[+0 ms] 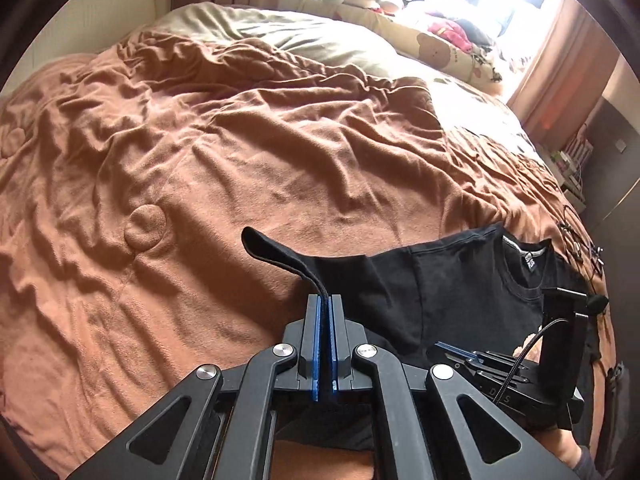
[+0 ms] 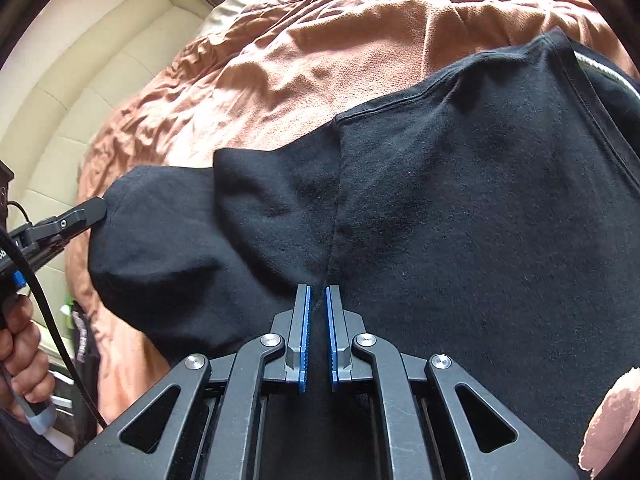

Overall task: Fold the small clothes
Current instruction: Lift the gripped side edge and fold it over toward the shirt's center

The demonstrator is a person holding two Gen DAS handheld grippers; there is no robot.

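Here the left gripper [image 1: 325,300] has its blue pads closed on the hem of the sleeve [image 1: 280,254] of a black T-shirt [image 1: 460,292]; in the left wrist view the sleeve edge rises out of the jaws in a thin fold, at the lower centre of the frame. The right gripper [image 2: 318,294] stands with its jaws narrow, and the black cloth runs down between the pads at the seam under the sleeve. The pads look a little apart in the right wrist view, so I judge it as a light pinch on a small pleat.

The T-shirt lies on a wrinkled brown blanket [image 1: 200,140], at the lower right of the left wrist view, its collar [image 1: 524,246] toward the right edge.

What can go wrong: the left grip takes only the edge of the hem. If the sleeve is pulled strongly across the body, the thin fold may slip out, and the sleeve will fall back crooked. The right pinch is also small; if it loses the seam, the body can slide along with the sleeve instead of staying as an anchor. The soft blanket gives friction and wrinkles, so the lower layer may bunch. A cable [image 1: 516,364] hangs near the cloth and could catch it.
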